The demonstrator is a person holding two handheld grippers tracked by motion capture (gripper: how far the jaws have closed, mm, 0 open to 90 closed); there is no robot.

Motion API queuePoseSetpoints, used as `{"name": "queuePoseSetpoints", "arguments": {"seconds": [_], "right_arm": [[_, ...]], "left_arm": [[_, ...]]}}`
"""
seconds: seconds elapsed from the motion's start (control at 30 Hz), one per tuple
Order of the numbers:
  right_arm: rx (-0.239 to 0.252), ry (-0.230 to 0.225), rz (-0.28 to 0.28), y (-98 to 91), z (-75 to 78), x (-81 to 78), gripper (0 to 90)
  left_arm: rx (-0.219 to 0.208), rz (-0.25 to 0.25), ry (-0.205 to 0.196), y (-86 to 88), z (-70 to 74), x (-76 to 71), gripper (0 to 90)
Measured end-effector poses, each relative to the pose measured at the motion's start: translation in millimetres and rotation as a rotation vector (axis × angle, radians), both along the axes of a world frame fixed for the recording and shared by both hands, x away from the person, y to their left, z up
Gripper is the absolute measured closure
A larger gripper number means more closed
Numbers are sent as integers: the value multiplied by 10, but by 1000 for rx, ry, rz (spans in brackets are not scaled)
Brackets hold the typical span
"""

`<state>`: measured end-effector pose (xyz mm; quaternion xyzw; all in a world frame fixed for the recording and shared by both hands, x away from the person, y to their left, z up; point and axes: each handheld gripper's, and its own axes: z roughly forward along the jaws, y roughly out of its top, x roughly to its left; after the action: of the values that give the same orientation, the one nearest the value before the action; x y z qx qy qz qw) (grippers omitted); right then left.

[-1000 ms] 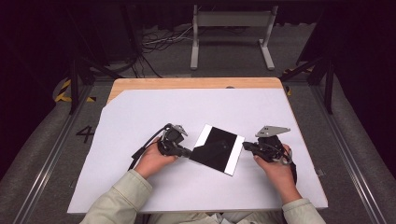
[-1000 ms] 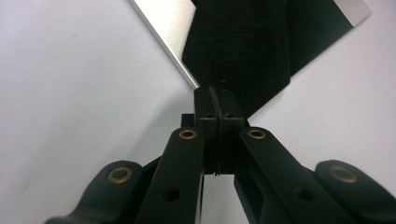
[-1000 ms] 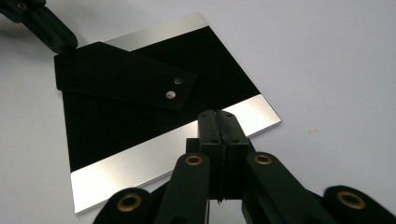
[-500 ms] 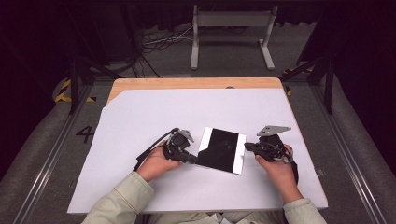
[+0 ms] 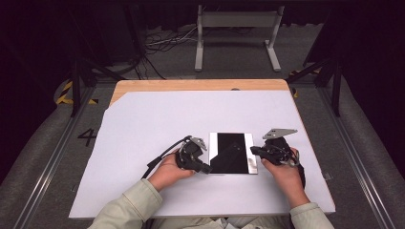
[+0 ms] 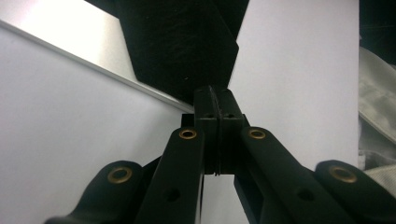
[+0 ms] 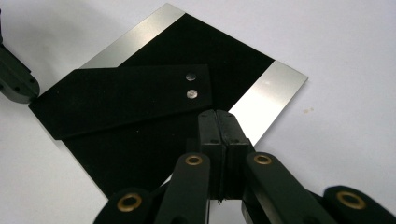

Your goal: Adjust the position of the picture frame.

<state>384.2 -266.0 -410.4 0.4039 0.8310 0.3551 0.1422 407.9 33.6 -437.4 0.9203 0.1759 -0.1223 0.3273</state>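
A flat black panel [image 5: 232,153] with silvery strips along two opposite edges is seen lying on the white sheet [image 5: 143,129] that covers the table, on the near half and a little right of the middle, squared with the table's edges. In the right gripper view [image 7: 154,88] a black folded flap [image 7: 116,100] is shown lying across its face, fixed by two small round studs [image 7: 191,85]. Whether it is a picture frame's back or something else cannot be told.

The left gripper [image 5: 206,169] is held at the panel's near left corner, its tips at the edge; in the left gripper view [image 6: 216,105] the two black jaws are pressed together, nothing being caught between them, and their tips lie against the dark corner of the panel [image 6: 182,51] where the silvery strip [image 6: 70,39] ends. The right gripper [image 5: 252,150] is placed at the panel's right edge, a grey three-cornered plate [image 5: 279,132] sitting on top of it. In its own view [image 7: 217,116] the jaws are likewise clenched on nothing, the tips resting over the near silvery strip [image 7: 266,91], and the left gripper's tip [image 7: 16,84] is visible at the far corner.

Both hands come in from the near edge, in pale green sleeves [image 5: 129,210]. Beyond the sheet a strip of bare wooden tabletop [image 5: 191,85] is left showing, and a metal stand [image 5: 237,33] and cables [image 5: 162,43] are seen on the floor behind.
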Motion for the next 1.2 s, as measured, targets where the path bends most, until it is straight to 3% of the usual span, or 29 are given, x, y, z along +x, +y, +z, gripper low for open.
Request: {"name": "queuePoseSetpoints", "arguments": {"seconds": [0.53, 0.73, 0.8, 0.9, 1.2], "right_arm": [[-4, 0, 13, 68, 13, -8, 900], [-3, -4, 33, 133, 35, -23, 900], [0, -3, 41, 156, 42, -18, 900], [3, -8, 66, 223, 59, -8, 900], [-2, -7, 148, 472, 76, -5, 900]], "left_arm": [[-26, 9, -33, -290, -16, -115, 900], [-31, 14, -33, -310, -15, -123, 900], [-40, 22, -37, -292, 0, -124, 900], [-26, 40, -77, -225, 44, -115, 900], [-62, 157, -86, 91, 114, -56, 900]]}}
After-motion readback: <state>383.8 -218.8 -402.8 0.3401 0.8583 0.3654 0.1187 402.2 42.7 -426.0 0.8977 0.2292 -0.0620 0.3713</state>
